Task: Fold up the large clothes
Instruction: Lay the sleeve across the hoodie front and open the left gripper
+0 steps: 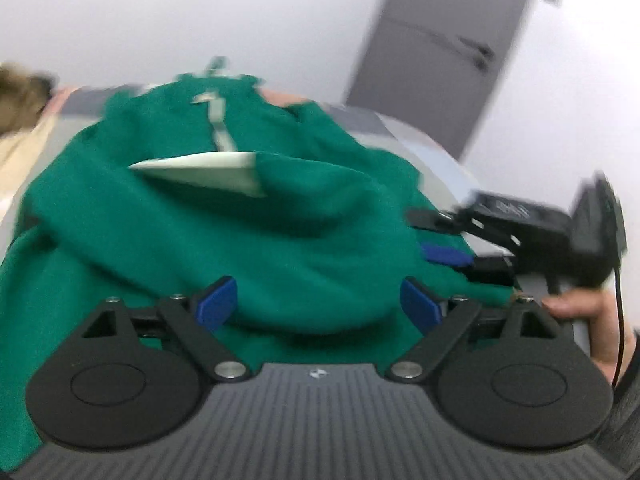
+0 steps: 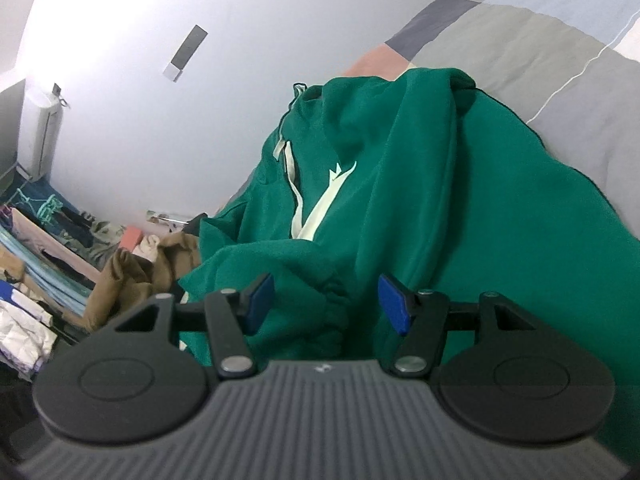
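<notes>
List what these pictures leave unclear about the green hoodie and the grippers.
- Left wrist view: hoodie blurred by motion; its near hem is hidden behind the left gripper.
- Right wrist view: hoodie's near end hidden behind the right gripper.
- Neither view shows the whole garment.

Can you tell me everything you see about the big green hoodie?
The green hoodie looks soft and fleecy, with pale drawstrings and a pale chest print. It lies rumpled, partly folded over itself, on a grey patchwork bedcover. Both grippers have open jaws around bunched green cloth.
</notes>
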